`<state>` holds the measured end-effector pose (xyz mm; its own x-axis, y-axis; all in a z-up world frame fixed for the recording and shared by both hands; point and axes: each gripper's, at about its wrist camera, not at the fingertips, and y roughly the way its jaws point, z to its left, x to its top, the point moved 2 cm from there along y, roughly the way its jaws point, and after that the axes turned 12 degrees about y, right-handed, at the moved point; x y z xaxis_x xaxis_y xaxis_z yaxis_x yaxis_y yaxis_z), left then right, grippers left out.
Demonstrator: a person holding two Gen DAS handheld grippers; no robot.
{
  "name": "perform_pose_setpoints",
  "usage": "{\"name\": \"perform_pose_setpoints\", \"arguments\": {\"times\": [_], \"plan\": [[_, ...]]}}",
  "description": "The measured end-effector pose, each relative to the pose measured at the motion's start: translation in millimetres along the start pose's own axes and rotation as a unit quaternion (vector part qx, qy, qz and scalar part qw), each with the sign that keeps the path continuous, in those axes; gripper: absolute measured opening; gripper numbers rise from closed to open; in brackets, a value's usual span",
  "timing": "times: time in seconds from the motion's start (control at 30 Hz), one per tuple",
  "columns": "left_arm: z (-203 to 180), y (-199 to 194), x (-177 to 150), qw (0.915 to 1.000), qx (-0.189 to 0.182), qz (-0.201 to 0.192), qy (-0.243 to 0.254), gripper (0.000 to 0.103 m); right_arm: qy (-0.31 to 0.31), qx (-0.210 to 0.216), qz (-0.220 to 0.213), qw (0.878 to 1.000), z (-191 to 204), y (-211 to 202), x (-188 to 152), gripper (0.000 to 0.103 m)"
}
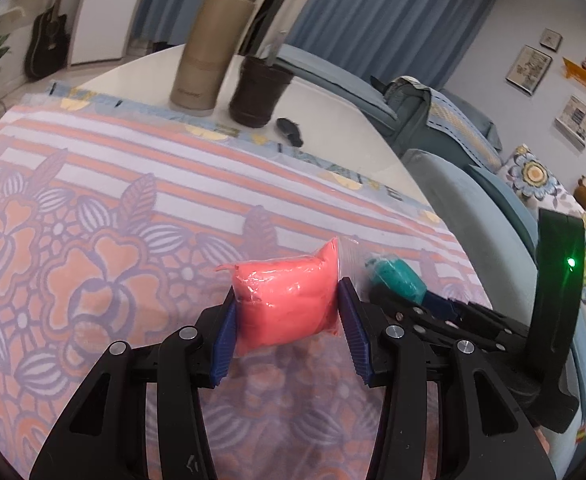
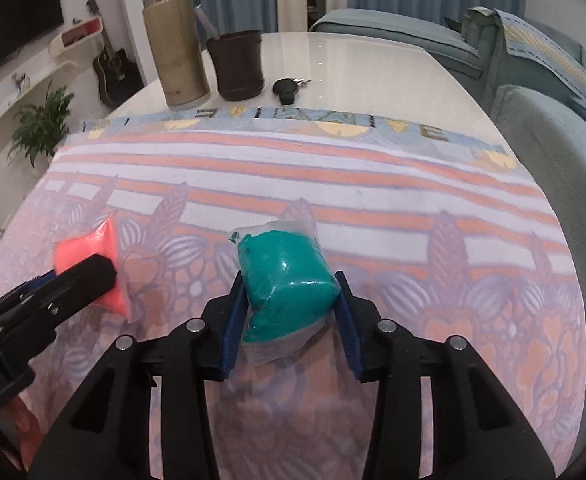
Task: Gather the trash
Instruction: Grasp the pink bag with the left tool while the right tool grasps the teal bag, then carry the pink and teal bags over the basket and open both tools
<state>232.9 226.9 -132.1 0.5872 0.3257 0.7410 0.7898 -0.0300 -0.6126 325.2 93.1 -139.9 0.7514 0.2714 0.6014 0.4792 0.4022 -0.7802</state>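
My left gripper [image 1: 287, 300] is shut on a pink clay packet in clear plastic [image 1: 287, 300], held just over the flowered cloth [image 1: 93, 220]. Its blue pads press both sides of the packet. My right gripper [image 2: 289, 292] is shut on a teal clay packet in clear plastic [image 2: 287, 276], with the blue pads against its two sides. The right wrist view shows the pink packet [image 2: 93, 244] at the left, with the left gripper's black finger over it. The left wrist view shows the teal packet [image 1: 397, 276] at the right, just behind the right gripper's black body.
At the far side of the white table [image 2: 373, 68] stand a tall tan tumbler [image 2: 175, 52] and a dark brown cup [image 2: 237, 66], with a black key fob [image 2: 287, 88] beside them. Teal armchairs [image 2: 553, 152] line the right edge. A guitar and a plant stand far left.
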Motion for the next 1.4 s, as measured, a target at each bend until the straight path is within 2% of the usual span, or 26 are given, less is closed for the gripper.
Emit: {"name": "perform_pose_setpoints", "arguments": {"times": [0.13,0.23,0.4,0.7,0.9,1.07,1.23,1.4], "plan": [[-22.8,-4.5,0.5,0.9990,-0.017,-0.011,0.039,0.045,0.021,0.001,-0.007,1.000,-20.5,-26.1,-19.0,0.038],[-41.9,-5.9,-3.5,0.9977,-0.020,-0.002,0.065,0.045,0.032,-0.006,-0.016,0.999,-40.4,-54.8,-35.6,0.038],[-97.2,-25.6,-17.7,0.9921,-0.068,0.008,0.105,0.045,0.055,-0.031,-0.036,0.997,-79.3,-106.5,-60.6,0.038],[-223.0,-67.4,-14.3,0.9725,-0.147,-0.011,0.180,0.045,0.140,-0.068,-0.110,0.982,-168.0,-234.6,-92.2,0.038],[-309.8,-75.4,-33.1,0.9535,-0.193,-0.001,0.231,0.045,0.212,-0.098,-0.118,0.965,-240.7,-289.0,-132.0,0.038],[-368.9,-56.4,-65.5,0.9352,-0.223,0.043,0.271,0.045,0.273,-0.142,-0.100,0.946,-306.7,-303.1,-177.1,0.038],[-411.9,-18.4,-104.2,0.9180,-0.240,0.108,0.297,0.045,0.337,-0.152,-0.064,0.927,-356.9,-287.0,-216.5,0.039],[-429.5,11.9,-136.9,0.9029,-0.252,0.158,0.311,0.045,0.380,-0.146,-0.033,0.913,-390.8,-265.8,-246.4,0.041]]}}
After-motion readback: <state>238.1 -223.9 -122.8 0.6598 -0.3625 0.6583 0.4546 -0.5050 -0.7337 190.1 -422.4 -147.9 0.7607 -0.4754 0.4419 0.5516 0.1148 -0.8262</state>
